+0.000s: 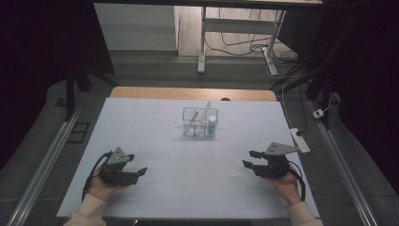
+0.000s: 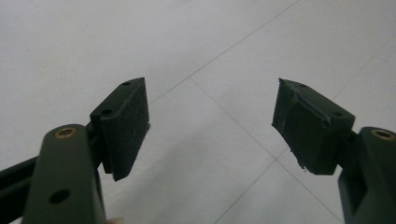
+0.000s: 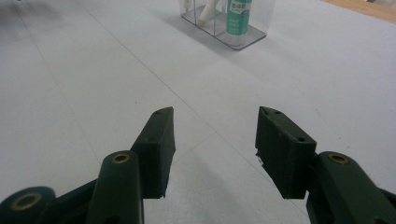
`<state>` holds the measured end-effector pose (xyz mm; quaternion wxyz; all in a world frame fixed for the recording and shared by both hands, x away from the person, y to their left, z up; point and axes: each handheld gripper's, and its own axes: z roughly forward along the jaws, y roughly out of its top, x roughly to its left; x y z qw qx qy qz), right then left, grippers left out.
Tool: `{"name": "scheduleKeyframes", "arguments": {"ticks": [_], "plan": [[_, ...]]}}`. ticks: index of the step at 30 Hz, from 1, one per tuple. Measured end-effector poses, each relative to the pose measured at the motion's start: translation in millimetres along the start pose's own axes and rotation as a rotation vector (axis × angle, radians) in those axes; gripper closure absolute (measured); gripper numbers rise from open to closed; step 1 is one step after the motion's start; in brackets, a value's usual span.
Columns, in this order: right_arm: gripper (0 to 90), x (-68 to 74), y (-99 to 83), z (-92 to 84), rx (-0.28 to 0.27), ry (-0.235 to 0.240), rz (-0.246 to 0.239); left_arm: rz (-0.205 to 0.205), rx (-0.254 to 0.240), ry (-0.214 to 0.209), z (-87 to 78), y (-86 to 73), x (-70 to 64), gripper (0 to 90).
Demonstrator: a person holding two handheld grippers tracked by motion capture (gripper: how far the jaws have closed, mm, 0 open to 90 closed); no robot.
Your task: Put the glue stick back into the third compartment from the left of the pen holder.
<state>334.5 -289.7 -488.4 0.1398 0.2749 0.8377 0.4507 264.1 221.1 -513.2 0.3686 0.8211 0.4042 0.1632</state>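
Note:
A clear plastic organizer (image 1: 188, 113) (image 3: 254, 37) with compartments stands on the white table cover, past the middle. It holds a green-and-white bottle (image 1: 212, 126) (image 3: 238, 16) and white stick-like items (image 1: 203, 115). My left gripper (image 1: 137, 172) (image 2: 212, 121) rests low at the front left, held in a hand, jaws open with bare table between them. My right gripper (image 1: 250, 159) (image 3: 215, 140) sits at the front right, also open and empty, its jaws pointing toward the organizer, which lies well ahead.
The white cover (image 1: 155, 141) spans the wooden table, whose bare far edge (image 1: 193, 92) shows beyond it. A power strip (image 1: 299, 139) lies off the right edge. Metal rails (image 1: 42, 165) run along both sides.

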Motion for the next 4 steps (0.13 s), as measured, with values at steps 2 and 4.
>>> {"name": "scheduleKeyframes", "arguments": {"ticks": [2,4], "plan": [[46.1,0.1,0.0,0.0,-0.001,0.001,-0.001,0.001,0.000,0.000,-0.1,0.2,-0.4,27.1],[45.9,0.1,0.0,-0.2,0.002,0.000,0.000,0.002,0.000,0.000,-0.1,0.3,-0.4,27.1]]}}
